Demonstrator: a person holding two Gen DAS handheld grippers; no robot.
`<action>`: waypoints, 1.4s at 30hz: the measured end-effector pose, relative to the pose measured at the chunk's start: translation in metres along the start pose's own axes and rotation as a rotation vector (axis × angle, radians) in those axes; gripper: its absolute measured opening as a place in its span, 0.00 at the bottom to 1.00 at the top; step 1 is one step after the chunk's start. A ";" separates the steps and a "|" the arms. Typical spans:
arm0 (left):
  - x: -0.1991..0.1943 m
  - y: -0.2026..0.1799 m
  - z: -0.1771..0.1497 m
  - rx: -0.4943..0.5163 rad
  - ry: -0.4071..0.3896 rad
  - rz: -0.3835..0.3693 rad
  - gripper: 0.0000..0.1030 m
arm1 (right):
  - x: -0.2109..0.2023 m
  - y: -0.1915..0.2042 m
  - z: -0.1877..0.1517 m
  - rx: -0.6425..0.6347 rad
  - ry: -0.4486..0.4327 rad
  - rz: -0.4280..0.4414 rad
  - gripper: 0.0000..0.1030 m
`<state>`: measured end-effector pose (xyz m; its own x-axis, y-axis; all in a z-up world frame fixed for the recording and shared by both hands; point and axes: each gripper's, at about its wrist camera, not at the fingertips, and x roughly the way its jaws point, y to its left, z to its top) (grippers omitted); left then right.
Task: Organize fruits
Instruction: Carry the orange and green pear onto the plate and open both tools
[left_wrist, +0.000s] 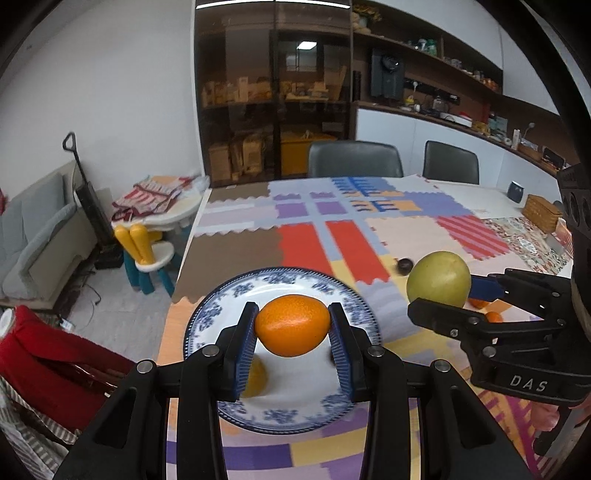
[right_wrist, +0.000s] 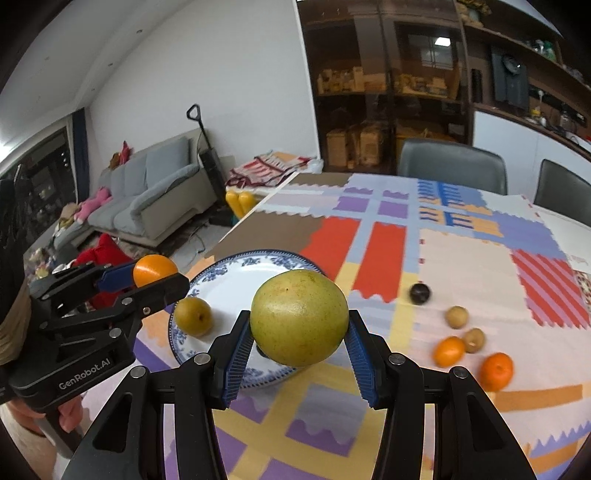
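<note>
Left wrist view, left gripper (left_wrist: 292, 332) clamped on an orange (left_wrist: 291, 325) above the blue-patterned plate (left_wrist: 221, 299) near the table's left edge, right gripper (right_wrist: 299, 341) gripping a green-yellow pear (right_wrist: 299, 317) over the plate's right rim, small yellow fruit (right_wrist: 192, 316) lying on the plate, loose fruits (right_wrist: 465, 343) on the patchwork tablecloth (right_wrist: 461, 266) toward the right, grey chairs (left_wrist: 354, 158) at the far edge.

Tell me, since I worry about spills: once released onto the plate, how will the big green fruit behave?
The green fruit is round, so it may roll; the plate looks shallow, its rim hardly stopping it. It could bump the small yellow fruit already there.
</note>
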<state>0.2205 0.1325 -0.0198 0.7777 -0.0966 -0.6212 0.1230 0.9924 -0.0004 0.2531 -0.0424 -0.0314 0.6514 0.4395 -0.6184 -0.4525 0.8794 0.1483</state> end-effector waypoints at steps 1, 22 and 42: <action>0.004 0.004 0.000 -0.008 0.011 0.001 0.36 | 0.006 0.003 0.002 -0.008 0.013 0.005 0.49; 0.098 0.070 -0.004 -0.098 0.253 -0.012 0.36 | 0.120 0.021 0.018 0.009 0.228 0.045 0.49; 0.082 0.059 0.000 -0.057 0.205 0.055 0.52 | 0.116 0.012 0.019 0.032 0.202 0.027 0.53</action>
<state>0.2919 0.1830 -0.0708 0.6399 -0.0308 -0.7678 0.0444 0.9990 -0.0030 0.3347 0.0229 -0.0870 0.5020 0.4204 -0.7558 -0.4469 0.8743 0.1895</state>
